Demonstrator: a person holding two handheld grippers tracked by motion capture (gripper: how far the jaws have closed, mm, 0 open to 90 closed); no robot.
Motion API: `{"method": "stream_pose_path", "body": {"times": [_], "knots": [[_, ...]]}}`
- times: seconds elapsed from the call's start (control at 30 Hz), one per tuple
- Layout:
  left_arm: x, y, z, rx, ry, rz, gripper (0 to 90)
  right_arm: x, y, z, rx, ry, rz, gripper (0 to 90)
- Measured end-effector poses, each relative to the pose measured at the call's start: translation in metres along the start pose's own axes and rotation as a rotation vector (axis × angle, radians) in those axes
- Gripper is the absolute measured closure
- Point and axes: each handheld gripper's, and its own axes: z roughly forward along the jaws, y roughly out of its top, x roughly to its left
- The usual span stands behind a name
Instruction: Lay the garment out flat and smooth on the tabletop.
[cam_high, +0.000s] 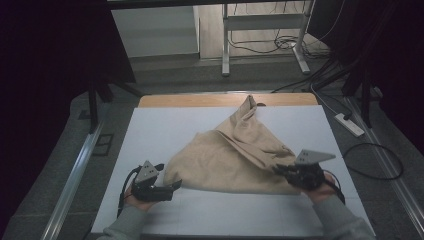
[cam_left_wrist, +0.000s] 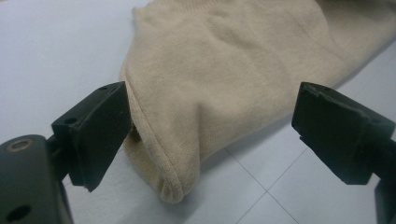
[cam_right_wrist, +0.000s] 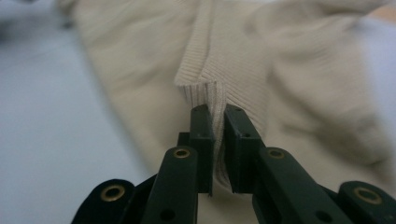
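On white table (cam_high: 150, 130), beige sweater (cam_high: 235, 155) — long axis pointing away, right claw (cam_right_wrist: 219, 140) clamping hem.

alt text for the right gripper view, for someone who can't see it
The right gripper has its two black jaws shut on a ribbed edge of a beige knitted garment, the fabric pinched upright between the pads. The rest of the garment spreads out, blurred, beyond the jaws over a pale table surface.
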Motion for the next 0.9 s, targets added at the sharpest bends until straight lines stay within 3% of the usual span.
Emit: {"method": "stream_pose_path", "body": {"times": [0.13, 0.23, 0.4, 0.47, 0.57, 0.6, 0.67, 0.73, 0.9], "knots": [[0.000, 0.001, -0.001, -0.007, -0.003, -0.003, 12.1, 0.035, -0.022, -0.011, 0.079, 0.048, -0.054, 81.4], [-0.001, 0.001, -0.002, -0.010, -0.005, 0.000, 12.1, 0.049, -0.034, -0.028, 0.092, 0.076, -0.056, 81.4], [-0.001, 0.001, -0.002, -0.009, -0.008, 0.000, 12.1, 0.053, -0.060, -0.056, 0.131, 0.092, -0.036, 81.3], [-0.001, 0.002, -0.001, -0.006, -0.009, -0.001, 12.0, 0.050, -0.071, -0.063, 0.197, 0.084, -0.028, 80.5], [-0.002, 0.002, 0.000, 0.000, -0.012, 0.005, 12.0, 0.049, -0.075, -0.062, 0.229, 0.098, -0.028, 78.1], [-0.003, 0.002, 0.000, 0.000, -0.013, 0.008, 12.0, 0.049, -0.075, -0.060, 0.237, 0.101, -0.041, 73.3], [-0.004, 0.002, 0.001, 0.003, -0.014, 0.011, 11.9, 0.054, -0.070, -0.058, 0.214, 0.090, -0.094, 59.6], [-0.003, 0.002, 0.001, 0.004, -0.014, 0.011, 11.8, 0.059, -0.058, -0.058, 0.157, 0.065, -0.128, 47.6], [-0.003, 0.002, 0.001, 0.005, -0.016, 0.005, 11.8, 0.057, -0.015, -0.047, 0.041, -0.012, -0.093, 38.6]]}}
